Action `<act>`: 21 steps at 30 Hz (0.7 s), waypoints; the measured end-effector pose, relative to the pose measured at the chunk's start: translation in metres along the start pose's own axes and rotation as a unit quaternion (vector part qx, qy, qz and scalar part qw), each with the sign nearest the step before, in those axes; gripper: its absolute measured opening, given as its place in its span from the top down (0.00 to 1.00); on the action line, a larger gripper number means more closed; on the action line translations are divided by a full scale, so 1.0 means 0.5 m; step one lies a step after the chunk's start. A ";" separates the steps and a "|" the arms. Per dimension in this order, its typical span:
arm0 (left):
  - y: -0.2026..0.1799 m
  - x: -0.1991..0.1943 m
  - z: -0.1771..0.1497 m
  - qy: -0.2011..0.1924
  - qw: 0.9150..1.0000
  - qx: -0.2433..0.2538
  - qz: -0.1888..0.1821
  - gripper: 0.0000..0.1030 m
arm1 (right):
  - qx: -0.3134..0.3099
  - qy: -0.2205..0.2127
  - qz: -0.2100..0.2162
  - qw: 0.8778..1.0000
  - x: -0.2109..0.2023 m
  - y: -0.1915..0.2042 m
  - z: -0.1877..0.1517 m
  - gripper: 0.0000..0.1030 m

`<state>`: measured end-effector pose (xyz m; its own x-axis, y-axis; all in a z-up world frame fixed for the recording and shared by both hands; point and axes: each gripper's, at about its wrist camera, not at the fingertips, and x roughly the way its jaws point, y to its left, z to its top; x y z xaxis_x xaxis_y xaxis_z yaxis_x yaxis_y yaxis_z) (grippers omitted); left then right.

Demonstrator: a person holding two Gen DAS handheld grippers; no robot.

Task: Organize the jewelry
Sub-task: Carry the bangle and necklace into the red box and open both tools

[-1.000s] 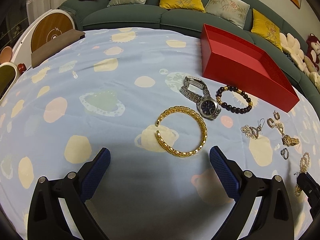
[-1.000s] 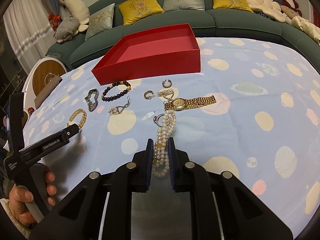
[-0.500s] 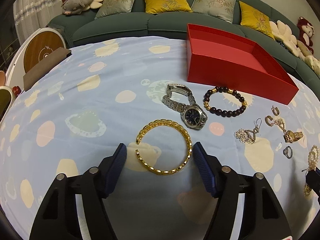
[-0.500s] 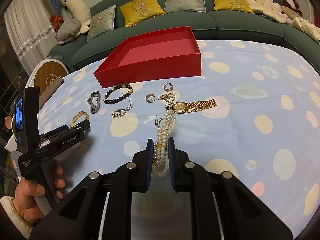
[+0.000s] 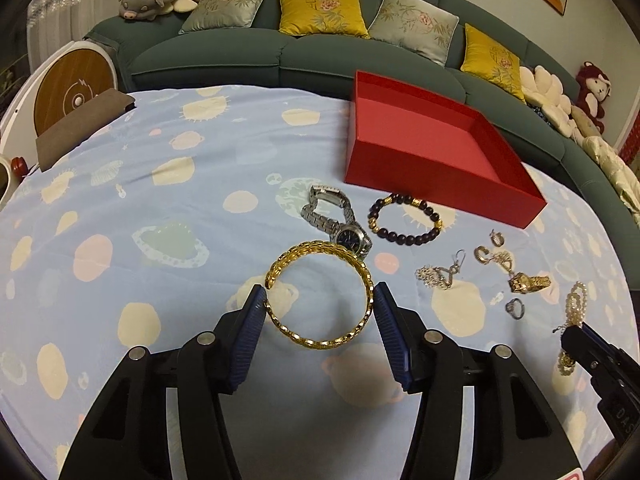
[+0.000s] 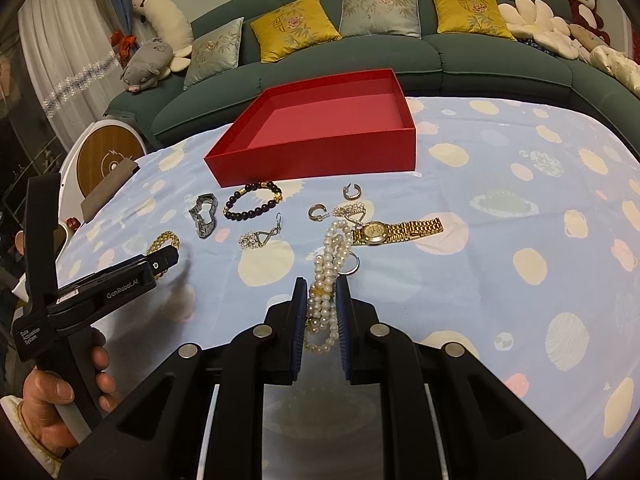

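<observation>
While the red box [image 6: 320, 136] at the far side of the cloth-covered counter [image 6: 500, 264] shows only bare lining in both views, every piece of jewelry in sight lies outside it, so by these pictures the sorting has barely begun. The left tongs [image 5: 318, 308] bracket the gold bangle [image 5: 318, 292], their blue pads touching or almost touching its 2 sides; the grip looks on the point of closing, and whether the bangle is lifted off the cloth cannot be told. The right tongs [image 6: 322, 312] are pressed together on the pearl strand [image 6: 330, 264], whose far loops trail forward onto the cloth beside a small ring [image 6: 350, 266]. Left to gather, near the box's front wall, are the silver watch [image 5: 336, 220], the dark bead bracelet [image 5: 406, 218], the gold watch [image 6: 396, 230], 2 hoop earrings [image 6: 334, 204], a knot-shaped earring [image 6: 260, 236] and a fine chain [image 6: 352, 212]. Both tools sit low over the near part of the counter, angled forward toward the box, with the left held in a bare hand [image 6: 64, 392] seen from the right wrist camera. Judged from this, 2 items are being taken at once and the carry to the box is not yet done.
</observation>
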<state>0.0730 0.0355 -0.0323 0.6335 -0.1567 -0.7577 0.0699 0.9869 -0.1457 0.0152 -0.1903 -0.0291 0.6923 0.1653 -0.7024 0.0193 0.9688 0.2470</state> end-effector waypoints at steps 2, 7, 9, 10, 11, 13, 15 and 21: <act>-0.003 -0.025 0.010 -0.012 1.000 -0.004 -0.011 0.49 | -0.002 -0.009 0.004 1.000 -0.009 0.004 0.010 0.86; -0.015 -0.073 0.052 -0.029 0.999 -0.003 -0.027 0.49 | -0.004 -0.031 0.014 0.999 -0.035 0.010 0.049 0.86; -0.023 -0.089 0.077 -0.037 0.999 0.005 -0.036 0.49 | -0.003 -0.036 0.026 0.999 -0.045 0.009 0.078 0.86; -0.025 -0.096 0.090 -0.043 0.998 0.004 -0.036 0.49 | -0.005 -0.039 0.031 0.999 -0.051 0.009 0.094 0.86; -0.028 -0.101 0.105 -0.050 0.998 0.003 -0.040 0.49 | -0.009 -0.044 0.034 0.998 -0.057 0.009 0.113 0.86; -0.037 -0.102 0.139 -0.060 0.997 0.004 -0.041 0.49 | -0.016 -0.057 0.035 0.998 -0.064 0.006 0.155 0.86; -0.053 -0.087 0.178 -0.062 0.997 0.015 -0.042 0.49 | -0.019 -0.066 0.035 0.997 -0.055 0.001 0.203 0.86; -0.085 0.015 0.295 -0.048 0.998 0.011 -0.046 0.49 | -0.009 -0.056 0.039 0.998 0.044 -0.024 0.333 0.86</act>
<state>0.1885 -0.0016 0.0618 0.6946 -0.2436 -0.6769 0.1482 0.9692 -0.1966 0.1505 -0.2291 0.0635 0.7680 0.2195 -0.6017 -0.0499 0.9571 0.2854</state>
